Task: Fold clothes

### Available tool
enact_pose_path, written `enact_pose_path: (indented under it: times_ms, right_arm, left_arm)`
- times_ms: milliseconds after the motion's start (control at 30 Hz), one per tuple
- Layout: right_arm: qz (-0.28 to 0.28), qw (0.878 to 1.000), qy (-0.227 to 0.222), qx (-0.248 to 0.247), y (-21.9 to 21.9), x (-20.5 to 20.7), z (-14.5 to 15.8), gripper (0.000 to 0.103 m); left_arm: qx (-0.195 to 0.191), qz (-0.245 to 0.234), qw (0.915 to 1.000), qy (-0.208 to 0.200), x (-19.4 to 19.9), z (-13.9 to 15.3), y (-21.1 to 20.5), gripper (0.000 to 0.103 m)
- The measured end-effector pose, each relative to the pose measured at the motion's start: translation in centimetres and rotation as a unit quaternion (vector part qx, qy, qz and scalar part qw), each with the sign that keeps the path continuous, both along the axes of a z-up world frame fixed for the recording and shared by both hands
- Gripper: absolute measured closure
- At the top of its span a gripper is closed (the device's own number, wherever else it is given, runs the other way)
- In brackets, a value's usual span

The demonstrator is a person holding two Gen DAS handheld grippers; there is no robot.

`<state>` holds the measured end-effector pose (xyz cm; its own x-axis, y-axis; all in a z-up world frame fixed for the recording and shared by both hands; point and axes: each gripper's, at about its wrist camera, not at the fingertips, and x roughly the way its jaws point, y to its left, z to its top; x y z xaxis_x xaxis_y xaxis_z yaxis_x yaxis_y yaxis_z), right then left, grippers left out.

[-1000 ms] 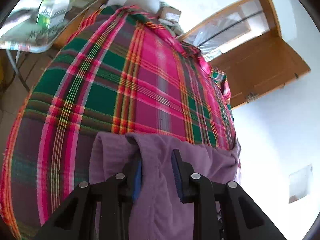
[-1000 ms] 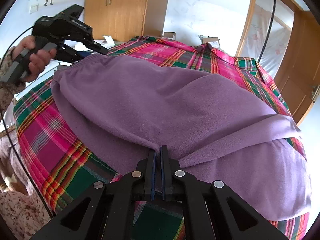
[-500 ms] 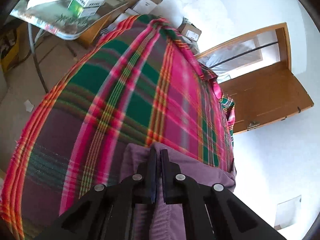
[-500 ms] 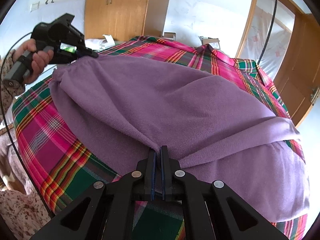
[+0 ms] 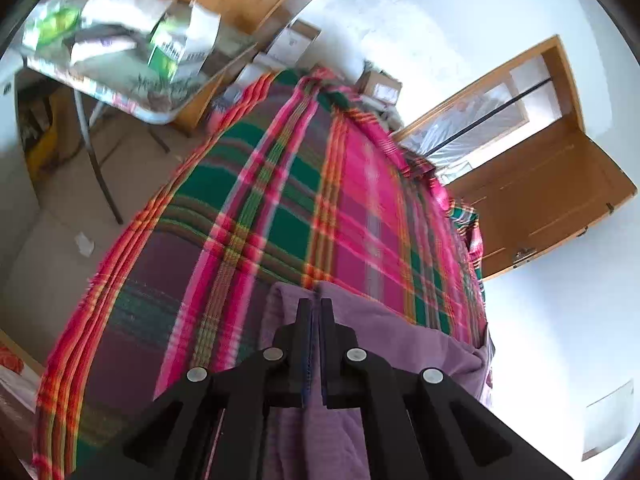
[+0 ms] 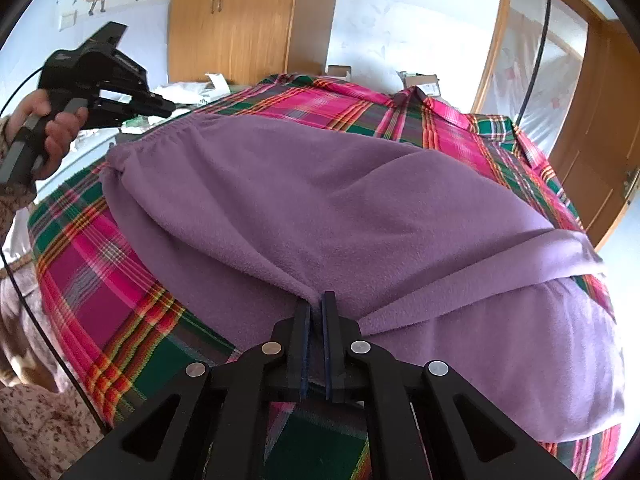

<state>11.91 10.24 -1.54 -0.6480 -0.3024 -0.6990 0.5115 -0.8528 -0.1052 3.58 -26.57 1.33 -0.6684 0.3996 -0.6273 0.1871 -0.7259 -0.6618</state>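
So I've got a purple fleece garment (image 6: 360, 208) spread across the bed, lying on top of the pink-and-green plaid blanket (image 5: 280, 208). My right claw (image 6: 316, 300) is pressed nearly together with a ridge of the fleece pinched between the pads, right at the near edge of the garment, and you can see the fabric pulling up into a fold where it goes in. A strip of the same fleece runs off toward the right side and crosses over the lower part of the garment. My left claw (image 5: 315, 304) is also squeezed down to a thin gap, and from its own camera it's got the purple fabric bunched at the tips, so it's pinching the cloth too. From the right camera that left claw (image 6: 168, 107) sits at the far left corner of the garment, by the gathered, elastic-looking hem, with my left hand (image 6: 52, 136) wrapped around the handle. Past the bed there's a folding counter (image 5: 132, 88) with boxes and packets on it, a wooden wardrobe (image 6: 236, 20) against the wall, and a wooden door (image 5: 540, 200) standing open on the right.
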Motion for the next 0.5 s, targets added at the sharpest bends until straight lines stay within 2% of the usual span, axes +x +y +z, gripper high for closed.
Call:
enact_pose_path:
  times_ms: [67,167,300,400,500]
  right_arm:
    - [0.0,1.0,0.002,-0.019,0.8,0.1,0.6,0.092]
    - [-0.001,0.999,0.005,-0.049,2.0,0.4,1.6,0.085]
    - [-0.02,0.996,0.007,-0.087,5.3,0.0,3.2,0.084]
    - [-0.074,0.993,0.006,-0.092,8.5,-1.2,3.5,0.084]
    - [-0.136,0.984,-0.001,-0.114,12.8,-3.1,3.8,0.084]
  left_arm:
    - [-0.012,-0.003,0.9998,0.014,0.9,1.1,0.8,0.094]
    - [-0.053,-0.02,0.9977,0.036,2.0,2.6,3.0,0.084]
    - [-0.099,-0.068,0.9906,0.066,3.2,3.9,7.2,0.078]
    - [-0.122,-0.118,0.983,0.07,3.4,3.7,10.9,0.077]
    - [-0.142,-0.168,0.9728,0.072,3.6,3.2,14.6,0.077]
